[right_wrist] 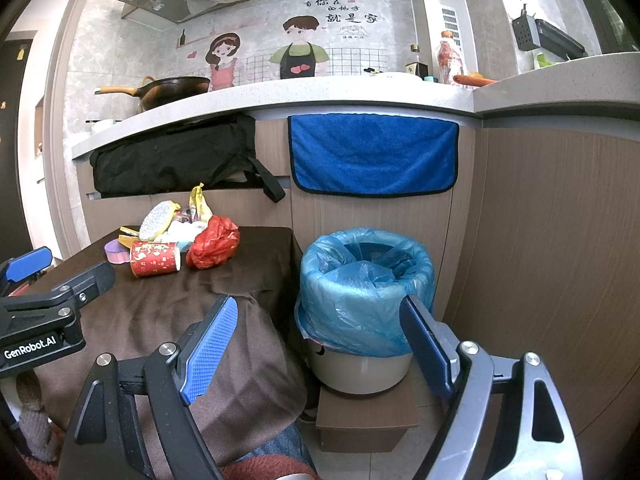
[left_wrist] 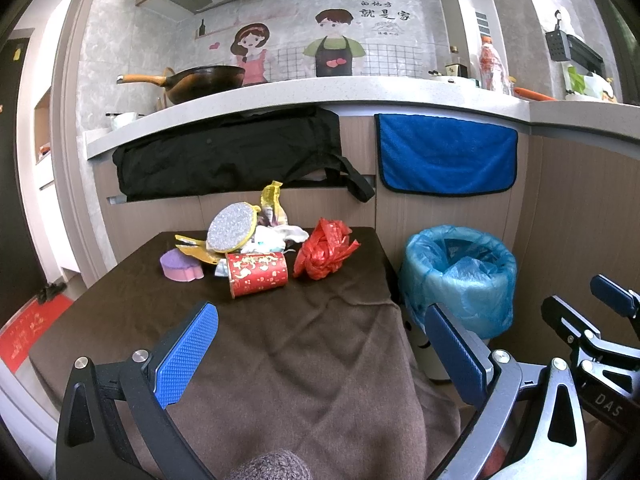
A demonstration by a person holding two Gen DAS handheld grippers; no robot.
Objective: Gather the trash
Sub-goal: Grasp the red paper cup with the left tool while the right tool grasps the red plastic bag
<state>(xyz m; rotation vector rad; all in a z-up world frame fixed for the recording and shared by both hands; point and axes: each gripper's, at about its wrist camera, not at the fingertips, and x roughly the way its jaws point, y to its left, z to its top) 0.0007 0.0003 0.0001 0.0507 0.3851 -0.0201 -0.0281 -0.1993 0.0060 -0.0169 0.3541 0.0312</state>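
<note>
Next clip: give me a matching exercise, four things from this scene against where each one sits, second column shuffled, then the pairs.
Things:
1. paper cup
2. blue towel
3. wok
4. bin

Places:
A. on the counter
B. on a low wooden stool beside the table
C. lying on its side on the brown cloth
D. hanging from the counter edge

Pairs: 1-C, 2-D, 3-A, 4-B

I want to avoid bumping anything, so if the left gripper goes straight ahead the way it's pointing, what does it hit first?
Probably the red paper cup lying on its side on the brown cloth; the left gripper is open with nothing nearer in line. Depth is uncertain.
</note>
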